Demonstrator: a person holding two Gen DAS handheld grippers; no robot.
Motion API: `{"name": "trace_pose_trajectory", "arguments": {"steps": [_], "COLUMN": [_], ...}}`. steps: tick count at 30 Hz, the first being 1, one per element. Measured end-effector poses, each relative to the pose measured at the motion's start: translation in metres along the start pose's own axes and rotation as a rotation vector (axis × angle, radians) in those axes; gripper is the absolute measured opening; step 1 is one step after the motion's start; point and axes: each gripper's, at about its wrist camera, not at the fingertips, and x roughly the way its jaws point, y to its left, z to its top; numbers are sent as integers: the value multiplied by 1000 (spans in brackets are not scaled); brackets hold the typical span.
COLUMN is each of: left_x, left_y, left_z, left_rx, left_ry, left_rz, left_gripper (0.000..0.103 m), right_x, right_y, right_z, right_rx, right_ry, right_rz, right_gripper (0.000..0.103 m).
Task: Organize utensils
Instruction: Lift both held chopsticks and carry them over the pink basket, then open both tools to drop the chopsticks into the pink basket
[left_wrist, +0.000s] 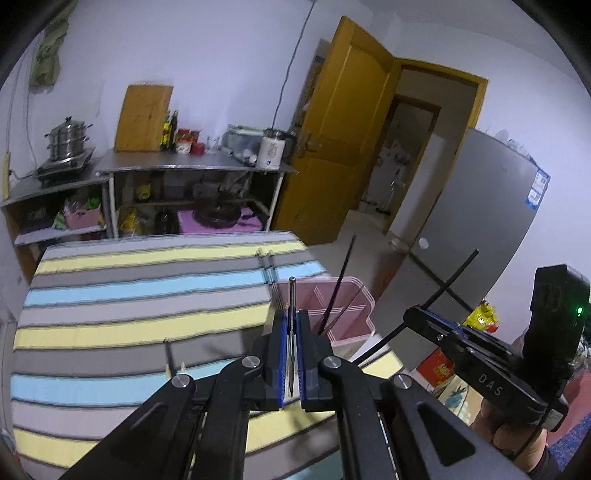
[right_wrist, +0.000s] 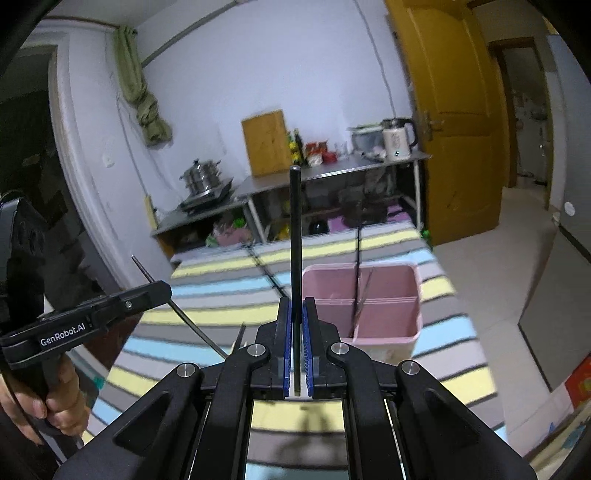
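My left gripper is shut on a thin dark chopstick that stands up between its blue pads. My right gripper is shut on a black chopstick, also upright. Both hover above the striped table, close to the pink divided bin, which holds two dark chopsticks leaning in one compartment. The left view shows my right gripper at the right. The right view shows my left gripper at the left, held by a hand.
A pair of chopsticks lies on the striped tablecloth behind the bin, and another pair lies nearer me. Beyond the table stand metal shelves with a pot, a cutting board and a kettle. A yellow door and a grey fridge are at the right.
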Motion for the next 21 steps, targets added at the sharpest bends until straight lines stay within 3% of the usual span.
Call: {"name": "trace_pose_trajectory", "arguments": {"steps": [10, 21], "left_x": [29, 77], "left_y": [-20, -10], "left_z": [42, 32], "left_rx": [26, 21], "left_ry": [-36, 19], "left_rz": [-15, 2], "left_gripper": [4, 4], "right_x": [0, 44], "right_y": [-24, -36], "right_z": [40, 32], "right_rx": [41, 54], "right_ry": [-80, -24], "right_rz": [-39, -56], "right_gripper": [6, 6]}}
